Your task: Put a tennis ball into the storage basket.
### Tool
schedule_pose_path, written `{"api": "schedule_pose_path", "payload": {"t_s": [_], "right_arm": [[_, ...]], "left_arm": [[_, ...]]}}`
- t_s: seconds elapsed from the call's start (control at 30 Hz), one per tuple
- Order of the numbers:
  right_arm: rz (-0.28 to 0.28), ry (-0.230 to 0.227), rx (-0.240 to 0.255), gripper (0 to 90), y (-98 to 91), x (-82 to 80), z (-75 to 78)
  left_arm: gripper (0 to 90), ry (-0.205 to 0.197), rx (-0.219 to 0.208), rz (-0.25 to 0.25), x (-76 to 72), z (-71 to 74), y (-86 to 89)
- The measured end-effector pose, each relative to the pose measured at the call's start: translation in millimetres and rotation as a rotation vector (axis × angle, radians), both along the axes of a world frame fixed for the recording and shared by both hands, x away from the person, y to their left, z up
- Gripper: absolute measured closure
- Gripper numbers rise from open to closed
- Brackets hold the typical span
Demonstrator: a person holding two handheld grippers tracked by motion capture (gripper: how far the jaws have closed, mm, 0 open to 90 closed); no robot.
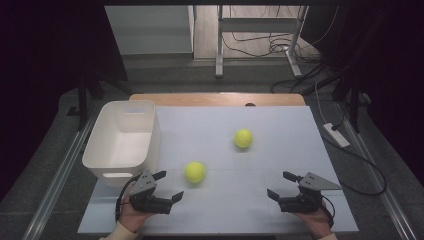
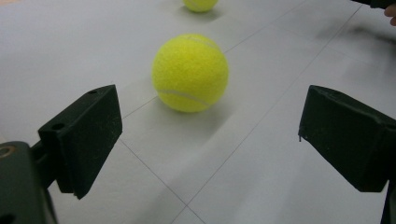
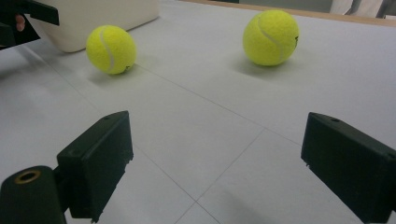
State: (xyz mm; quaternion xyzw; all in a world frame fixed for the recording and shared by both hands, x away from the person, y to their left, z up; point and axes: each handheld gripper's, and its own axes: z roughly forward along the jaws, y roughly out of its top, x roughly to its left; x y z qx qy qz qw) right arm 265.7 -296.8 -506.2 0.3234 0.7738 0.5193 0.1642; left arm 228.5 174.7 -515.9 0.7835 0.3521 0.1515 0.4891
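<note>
Between the spread jaws of the left tongs [image 1: 164,185], nothing is held yet; they gape wide, and the nearer tennis ball [image 1: 195,171] sits just ahead of them on the white table [image 1: 280,150], a little toward the right-hand jaw as the high view shows it. From the left gripper view the ball [image 2: 190,72] lies beyond the tips, not between them, so closing now would likely catch only air. A jaw tip that nudges the ball on the way in could send it rolling across the smooth surface. Off to the side, the right tongs [image 1: 282,185] also stand open and empty, well apart from either ball. Farther out rests the second ball [image 1: 243,138]. Beside the left tongs stands the white bin [image 1: 122,137]; a loose pinch risks dropping the ball short of its rim.
</note>
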Motion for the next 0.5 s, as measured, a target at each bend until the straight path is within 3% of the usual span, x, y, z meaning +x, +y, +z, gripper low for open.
{"api": "schedule_pose_path", "payload": {"t_s": [0.5], "right_arm": [[0.01,-0.002,-0.004,9.7,2.5,-0.6,-0.1]], "left_arm": [[6.6,-0.007,-0.002,0.006,-0.6,2.3,0.9]]}}
